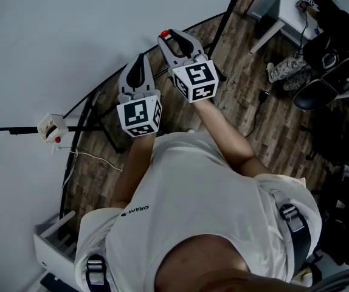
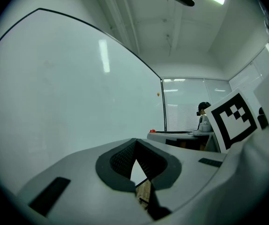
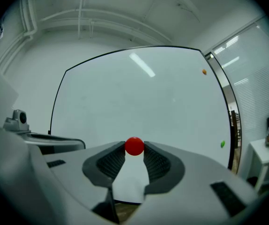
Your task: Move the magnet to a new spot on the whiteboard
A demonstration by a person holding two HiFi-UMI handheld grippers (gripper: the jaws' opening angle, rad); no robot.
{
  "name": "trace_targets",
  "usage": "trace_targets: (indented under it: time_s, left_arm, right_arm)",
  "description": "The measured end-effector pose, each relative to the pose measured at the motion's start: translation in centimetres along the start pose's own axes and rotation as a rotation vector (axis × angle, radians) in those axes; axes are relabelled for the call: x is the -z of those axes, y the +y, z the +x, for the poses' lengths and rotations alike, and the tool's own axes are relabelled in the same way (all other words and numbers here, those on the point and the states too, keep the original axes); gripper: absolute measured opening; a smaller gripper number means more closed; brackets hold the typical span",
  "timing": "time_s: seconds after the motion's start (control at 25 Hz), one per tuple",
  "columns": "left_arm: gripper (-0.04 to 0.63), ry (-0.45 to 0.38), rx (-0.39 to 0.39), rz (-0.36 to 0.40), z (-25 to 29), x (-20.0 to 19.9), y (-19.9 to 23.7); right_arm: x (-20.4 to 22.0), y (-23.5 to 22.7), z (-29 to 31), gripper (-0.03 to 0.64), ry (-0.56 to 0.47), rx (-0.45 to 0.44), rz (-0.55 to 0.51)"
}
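Right hand-held gripper (image 3: 134, 150) pinches small round red magnet (image 3: 134, 146) betw. its jaw tips, close up at large white whiteboard (image 3: 139, 97); contact w/ board unclear. Left hand-held gripper (image 2: 135, 143) empty, tips pressed together.

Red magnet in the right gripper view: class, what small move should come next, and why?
Probably carry the red magnet sideways to a bare stretch of the whiteboard and set it there. The right gripper holds it at the tips of its fingers, and bare board lies all round it.
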State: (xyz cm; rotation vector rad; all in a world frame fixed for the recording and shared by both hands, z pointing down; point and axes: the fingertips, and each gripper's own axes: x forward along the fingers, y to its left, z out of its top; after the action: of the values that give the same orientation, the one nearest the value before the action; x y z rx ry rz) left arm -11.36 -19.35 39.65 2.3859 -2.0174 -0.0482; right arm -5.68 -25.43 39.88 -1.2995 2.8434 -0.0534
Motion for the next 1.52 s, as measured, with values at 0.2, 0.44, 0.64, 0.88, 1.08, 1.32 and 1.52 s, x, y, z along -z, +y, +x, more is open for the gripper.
trace_targets:
  time_s: [0.2,0.44,0.64,0.88,1.08,1.32,1.52]
  left_arm:
    - [0.002,0.002,0.000,0.000,0.2,0.3,0.1]
    - [0.002,-0.003,-0.011,0.003,0.2,0.1,0.7]
    - [0.002,-0.008,-0.018,0.007,0.2,0.0,1.2]
    - [0.002,-0.013,-0.021,0.005,0.1,0.0,1.4]
    - [0.002,-0.016,-0.023,0.000,0.1,0.1,1.5]
    - [0.002,-0.018,-0.019,0.002,-0.1,-0.1,1.8]
    - [0.002,-0.015,-0.021,0.004,-0.1,0.0,1.8]
  right_arm:
    - [0.1,-0.7,1.0,0.130,0.004,0.005,-0.007]
    - [0.5,-1.1,2.4,0.130,0.015,0.011,-0.007]
    - [1.1,-1.3,3.7,0.130,0.026,0.017,-0.006]
    - [1.4,-1.8,4.9,0.130,0.033,0.022,0.004]
    - [1.4,-2.0,5.6,0.130,0.035,0.026,-0.003]
    - [0.9,-2.1,6.6,0.130,0.029,0.036,-0.007]
    - [0.7,-2.8,7.0,0.130,0.026,0.047,-0.004]
